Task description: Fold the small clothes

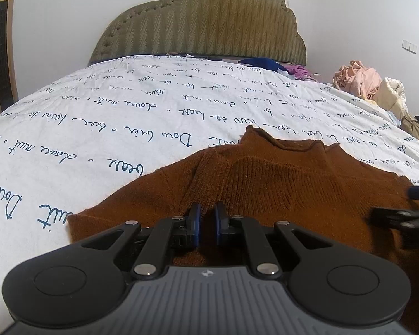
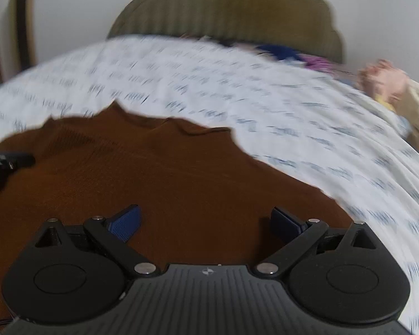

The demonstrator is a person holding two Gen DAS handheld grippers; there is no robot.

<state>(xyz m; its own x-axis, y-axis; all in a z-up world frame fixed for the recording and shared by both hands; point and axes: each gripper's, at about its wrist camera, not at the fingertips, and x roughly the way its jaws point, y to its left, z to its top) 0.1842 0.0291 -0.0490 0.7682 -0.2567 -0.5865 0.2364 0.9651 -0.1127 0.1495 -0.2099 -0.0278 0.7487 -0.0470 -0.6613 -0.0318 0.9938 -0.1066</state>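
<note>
One brown sweater [image 1: 265, 184] lies partly folded on the bed [image 1: 125, 117]; left gripper [image 1: 207, 223] pinches it, right gripper [image 2: 205, 223] gapes empty; folds remain.

Left gripper [image 1: 207, 224] pinched; right gripper [image 2: 205, 224] agape

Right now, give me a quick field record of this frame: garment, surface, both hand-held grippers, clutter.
garment: brown knit sweater, spread out, collar toward headboard
surface: bed sheet, white with script print
left hand-held gripper: jaws nearly together, sweater fabric between the pads
right hand-held gripper: jaws wide, nothing between them, over the sweater
clutter: pile of clothes at far right bed edge
</note>
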